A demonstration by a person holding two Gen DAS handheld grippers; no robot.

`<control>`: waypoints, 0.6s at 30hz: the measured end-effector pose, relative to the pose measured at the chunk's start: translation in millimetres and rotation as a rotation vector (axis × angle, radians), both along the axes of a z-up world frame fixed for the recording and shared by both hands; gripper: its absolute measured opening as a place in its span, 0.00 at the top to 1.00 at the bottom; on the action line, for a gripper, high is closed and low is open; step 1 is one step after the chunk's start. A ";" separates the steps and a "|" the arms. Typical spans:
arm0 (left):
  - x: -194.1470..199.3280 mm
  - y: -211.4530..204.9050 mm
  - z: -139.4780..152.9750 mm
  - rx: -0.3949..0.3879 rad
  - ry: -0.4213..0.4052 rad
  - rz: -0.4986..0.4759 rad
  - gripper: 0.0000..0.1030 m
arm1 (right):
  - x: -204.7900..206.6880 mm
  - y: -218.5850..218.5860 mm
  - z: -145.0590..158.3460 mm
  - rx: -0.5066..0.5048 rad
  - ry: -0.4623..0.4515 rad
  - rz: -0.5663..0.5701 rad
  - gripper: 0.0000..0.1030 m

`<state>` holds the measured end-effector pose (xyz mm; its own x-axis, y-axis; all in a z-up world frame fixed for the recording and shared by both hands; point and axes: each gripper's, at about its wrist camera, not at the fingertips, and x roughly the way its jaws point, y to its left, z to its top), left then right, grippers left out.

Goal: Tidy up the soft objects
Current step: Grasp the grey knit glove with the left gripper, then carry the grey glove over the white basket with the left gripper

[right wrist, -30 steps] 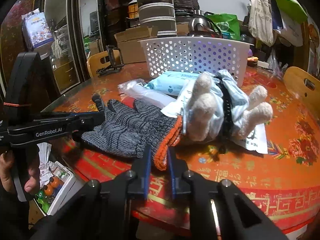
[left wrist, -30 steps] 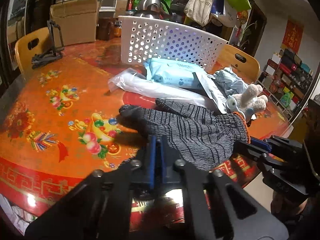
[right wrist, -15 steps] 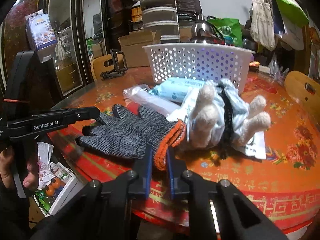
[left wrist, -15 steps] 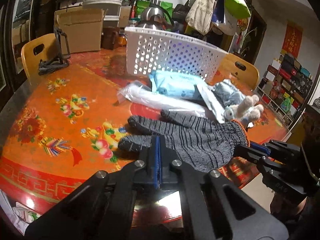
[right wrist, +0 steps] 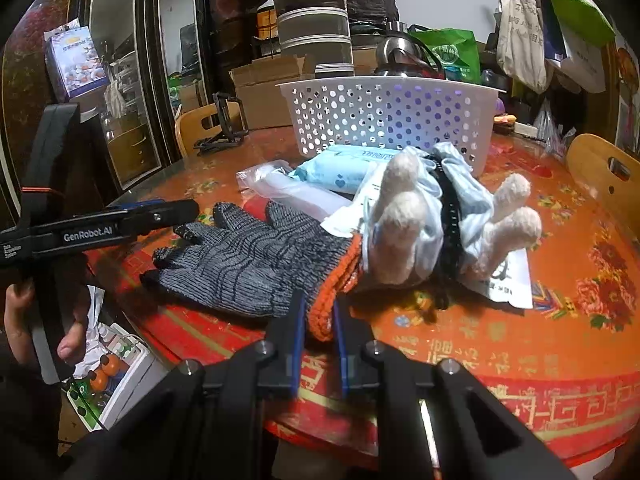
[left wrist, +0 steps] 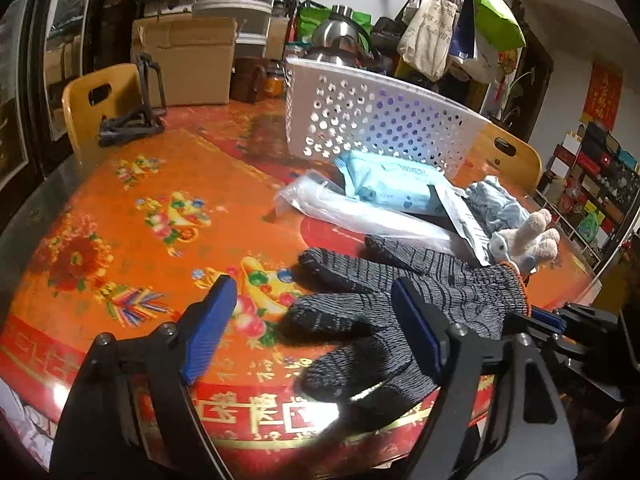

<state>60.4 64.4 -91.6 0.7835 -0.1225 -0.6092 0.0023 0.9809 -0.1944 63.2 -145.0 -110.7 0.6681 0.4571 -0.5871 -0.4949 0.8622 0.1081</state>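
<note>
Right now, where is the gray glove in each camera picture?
Left wrist view: the gray glove lies low and right of centre, just past the open left gripper.
Right wrist view: it lies left of centre, its orange cuff pinched in the right gripper.
Shared landmark: the white basket stands behind it in both.

Basket (left wrist: 384, 120) interior hidden by wall

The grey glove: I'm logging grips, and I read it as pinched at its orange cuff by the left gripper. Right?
Wrong gripper. The right gripper pinches the grey glove at its orange cuff, as the right wrist view shows. The left gripper has just opened, gripping nothing.
</note>
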 end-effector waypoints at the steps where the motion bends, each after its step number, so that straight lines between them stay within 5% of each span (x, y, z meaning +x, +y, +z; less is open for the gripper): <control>1: 2.8 -1.9 -1.8 -0.003 0.011 -0.004 0.35 | 0.0 -0.2 -0.3 -0.002 -0.001 0.000 0.89; 2: 6.0 -4.4 -4.0 0.003 0.022 -0.001 0.44 | 0.0 -0.3 -0.6 -0.002 -0.001 0.001 0.89; 3: 9.2 -7.1 -6.7 0.008 0.031 0.000 0.65 | -0.1 -0.2 -0.7 0.000 0.000 0.001 0.89; 6: 18.4 -16.1 -17.2 0.001 0.070 -0.034 0.86 | -0.1 -0.2 -1.4 0.001 0.001 0.001 0.89; 12: 11.4 -24.1 -10.4 0.004 0.037 -0.040 0.89 | -2.1 0.2 0.0 -0.001 -0.006 0.007 0.89; 18: -6.0 -23.3 25.9 0.009 -0.046 -0.035 0.89 | -8.6 2.6 18.6 -0.001 -0.056 0.022 0.89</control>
<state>54.4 41.1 -65.7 0.8058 -0.1449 -0.5741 0.0451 0.9818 -0.1846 54.6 -142.3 -92.1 0.6898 0.4714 -0.5495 -0.5186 0.8513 0.0792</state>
